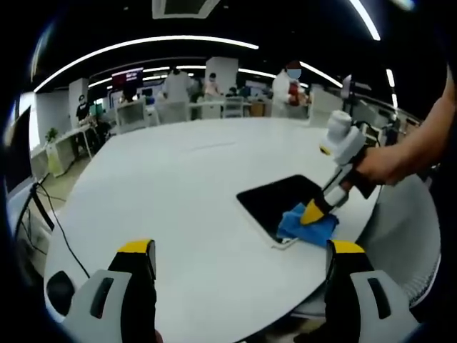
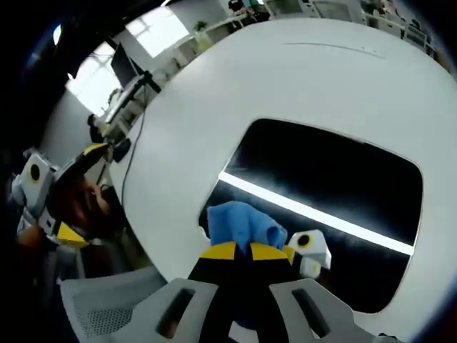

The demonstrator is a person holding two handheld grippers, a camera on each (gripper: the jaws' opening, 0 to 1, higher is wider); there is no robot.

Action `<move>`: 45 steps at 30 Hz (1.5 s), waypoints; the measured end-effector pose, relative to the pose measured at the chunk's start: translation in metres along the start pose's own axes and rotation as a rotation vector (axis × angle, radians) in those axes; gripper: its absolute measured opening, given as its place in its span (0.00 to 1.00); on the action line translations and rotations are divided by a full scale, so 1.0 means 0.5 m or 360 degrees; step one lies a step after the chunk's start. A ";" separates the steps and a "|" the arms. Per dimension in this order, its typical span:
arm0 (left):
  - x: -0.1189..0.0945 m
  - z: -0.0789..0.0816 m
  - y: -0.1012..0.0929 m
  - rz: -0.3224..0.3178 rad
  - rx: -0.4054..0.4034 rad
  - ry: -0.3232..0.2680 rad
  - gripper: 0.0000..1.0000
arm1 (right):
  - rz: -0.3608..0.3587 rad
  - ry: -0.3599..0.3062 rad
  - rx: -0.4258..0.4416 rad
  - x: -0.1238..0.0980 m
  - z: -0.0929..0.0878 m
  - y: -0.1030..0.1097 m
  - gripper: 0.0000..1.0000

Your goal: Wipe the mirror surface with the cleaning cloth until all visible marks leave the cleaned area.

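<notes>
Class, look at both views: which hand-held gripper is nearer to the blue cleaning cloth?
Right. The right hand-held gripper is shut on the blue cleaning cloth, pressing it on the mirror. The left hand-held gripper is open, back over the white table.

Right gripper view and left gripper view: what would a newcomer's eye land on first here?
The blue cloth, clamped in the right gripper, pressed on the near edge of the dark mirror lying flat on the white round table. A bright ceiling light streak reflects across the mirror. In the left gripper view, the left gripper hangs open over the table, apart from the mirror.
</notes>
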State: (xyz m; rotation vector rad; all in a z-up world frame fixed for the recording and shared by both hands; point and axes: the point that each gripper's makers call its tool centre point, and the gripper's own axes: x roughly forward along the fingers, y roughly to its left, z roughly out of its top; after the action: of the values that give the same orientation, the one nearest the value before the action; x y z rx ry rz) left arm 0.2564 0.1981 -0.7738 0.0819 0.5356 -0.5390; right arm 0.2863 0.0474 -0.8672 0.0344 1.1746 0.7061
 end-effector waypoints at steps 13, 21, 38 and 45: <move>-0.011 -0.013 -0.012 0.0008 0.0020 0.0033 0.99 | -0.0007 -0.0018 -0.0004 -0.011 -0.008 -0.014 0.00; -0.006 -0.005 -0.020 0.0004 0.0011 0.0025 0.99 | -0.0020 -0.0007 -0.0006 -0.022 -0.016 -0.033 0.00; 0.016 0.006 -0.034 -0.0040 0.0036 0.0024 0.99 | -0.0023 0.0008 0.0079 -0.046 -0.030 -0.066 0.00; 0.019 0.004 -0.036 -0.0046 0.0029 0.0025 0.99 | -0.0030 0.0020 0.0076 -0.044 -0.030 -0.066 0.00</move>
State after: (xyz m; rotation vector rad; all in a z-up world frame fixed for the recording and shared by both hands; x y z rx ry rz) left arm 0.2550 0.1777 -0.7755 0.0963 0.5481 -0.5720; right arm 0.2852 0.0051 -0.8673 0.0587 1.2022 0.6626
